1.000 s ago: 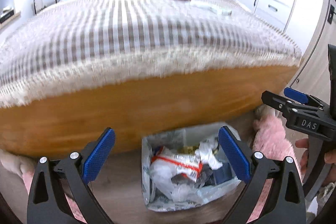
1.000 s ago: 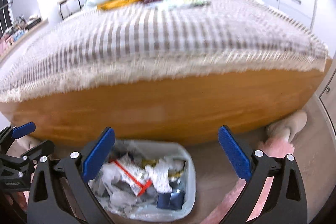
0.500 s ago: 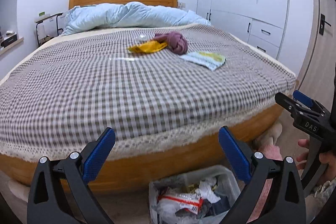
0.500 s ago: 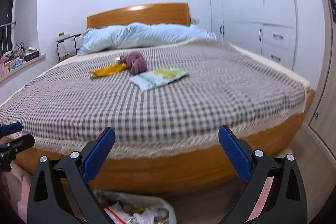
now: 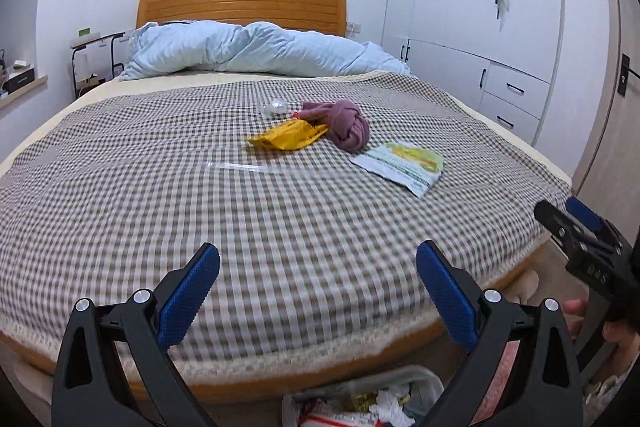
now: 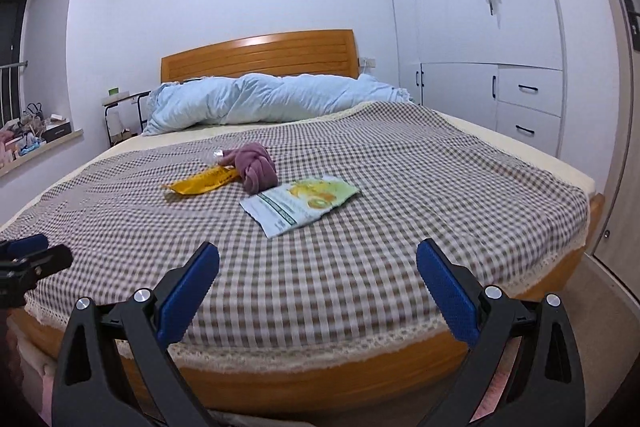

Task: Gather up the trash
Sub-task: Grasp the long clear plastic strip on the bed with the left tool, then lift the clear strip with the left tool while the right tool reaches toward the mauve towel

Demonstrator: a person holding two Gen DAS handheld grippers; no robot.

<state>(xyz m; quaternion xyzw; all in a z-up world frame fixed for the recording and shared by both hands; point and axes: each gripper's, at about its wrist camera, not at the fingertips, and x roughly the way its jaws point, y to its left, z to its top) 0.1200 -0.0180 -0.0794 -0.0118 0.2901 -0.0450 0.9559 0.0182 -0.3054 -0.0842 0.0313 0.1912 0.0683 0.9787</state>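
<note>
On the checked bedspread lie a yellow wrapper, a white-green snack packet, a clear crumpled wrapper and a flat clear plastic strip. A trash bin lined with a bag stands on the floor at the bed's foot, full of waste. My left gripper is open and empty above the bed's foot. My right gripper is open and empty too; it shows at the right edge of the left wrist view.
A purple knotted cloth lies between the wrappers. A blue duvet is piled at the wooden headboard. White wardrobes line the right wall. A bedside rack stands at the left.
Both grippers have risen from looking at the trash bin on the floor to looking over the bed top. The bin has dropped to the bottom edge of view. Jaws stayed open.
</note>
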